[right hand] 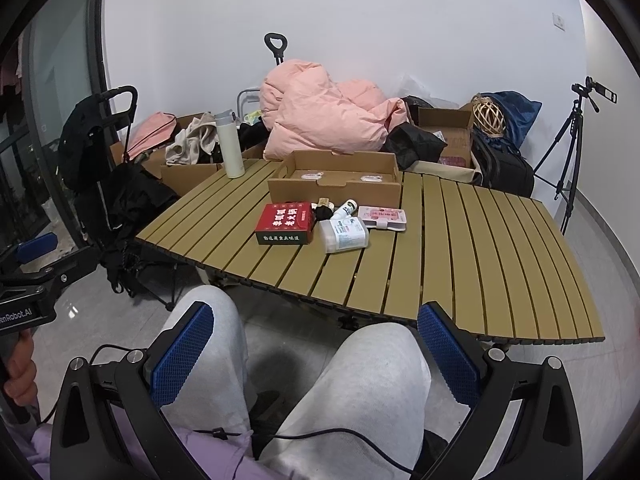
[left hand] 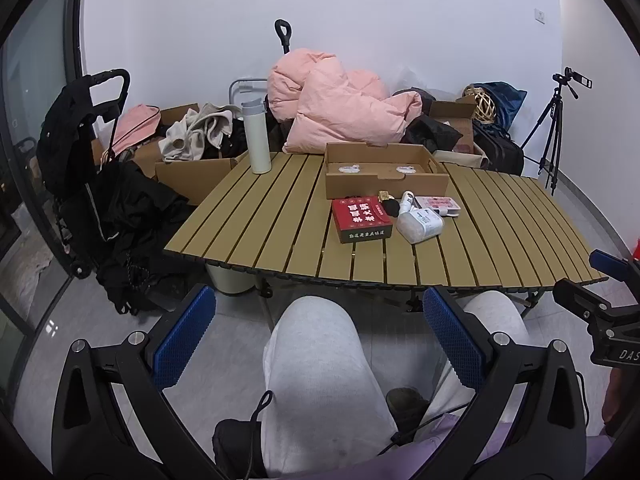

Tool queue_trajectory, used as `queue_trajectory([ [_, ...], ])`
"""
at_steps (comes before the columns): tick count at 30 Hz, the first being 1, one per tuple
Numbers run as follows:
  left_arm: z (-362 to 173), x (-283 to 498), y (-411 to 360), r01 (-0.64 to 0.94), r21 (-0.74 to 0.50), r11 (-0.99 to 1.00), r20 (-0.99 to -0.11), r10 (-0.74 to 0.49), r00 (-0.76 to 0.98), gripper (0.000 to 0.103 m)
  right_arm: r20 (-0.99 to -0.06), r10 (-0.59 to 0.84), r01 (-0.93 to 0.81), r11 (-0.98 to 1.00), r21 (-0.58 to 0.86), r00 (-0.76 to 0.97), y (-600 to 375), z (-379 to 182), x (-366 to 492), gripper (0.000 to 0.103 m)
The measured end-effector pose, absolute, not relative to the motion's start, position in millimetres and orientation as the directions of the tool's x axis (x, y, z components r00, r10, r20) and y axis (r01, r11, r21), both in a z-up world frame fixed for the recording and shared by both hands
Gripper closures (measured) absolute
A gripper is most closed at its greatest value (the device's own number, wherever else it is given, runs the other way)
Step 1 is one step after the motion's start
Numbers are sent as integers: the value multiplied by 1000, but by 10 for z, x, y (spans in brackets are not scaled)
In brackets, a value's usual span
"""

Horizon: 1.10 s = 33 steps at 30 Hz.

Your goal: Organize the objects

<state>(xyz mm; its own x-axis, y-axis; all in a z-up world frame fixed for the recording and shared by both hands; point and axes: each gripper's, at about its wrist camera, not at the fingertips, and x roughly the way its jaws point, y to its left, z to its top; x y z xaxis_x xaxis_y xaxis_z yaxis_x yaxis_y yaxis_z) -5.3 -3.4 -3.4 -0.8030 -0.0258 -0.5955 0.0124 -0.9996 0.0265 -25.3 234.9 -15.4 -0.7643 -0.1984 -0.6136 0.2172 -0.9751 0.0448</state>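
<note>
From your left wrist view, the left gripper [left hand: 320, 344] hangs wide apart and empty above your knees; nothing is sorted yet. The red printed carton [left hand: 361, 218] lies at 12 o'clock on the slatted tan table [left hand: 256, 216], before the open brown cardboard tray [left hand: 384, 170].

From the right wrist view, the right gripper [right hand: 316, 352] gapes empty too. Next, reach toward 12 o'clock for the clear plastic tub [right hand: 343, 234] touching the carton.
</note>
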Motion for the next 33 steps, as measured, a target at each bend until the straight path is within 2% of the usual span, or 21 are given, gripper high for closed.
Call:
queue_trajectory([
  [33, -36, -68, -12, 17, 37, -999, -601, -36, -799, 0, -617, -193, 209, -977, 47, -763, 2354, -182, -266, 0],
])
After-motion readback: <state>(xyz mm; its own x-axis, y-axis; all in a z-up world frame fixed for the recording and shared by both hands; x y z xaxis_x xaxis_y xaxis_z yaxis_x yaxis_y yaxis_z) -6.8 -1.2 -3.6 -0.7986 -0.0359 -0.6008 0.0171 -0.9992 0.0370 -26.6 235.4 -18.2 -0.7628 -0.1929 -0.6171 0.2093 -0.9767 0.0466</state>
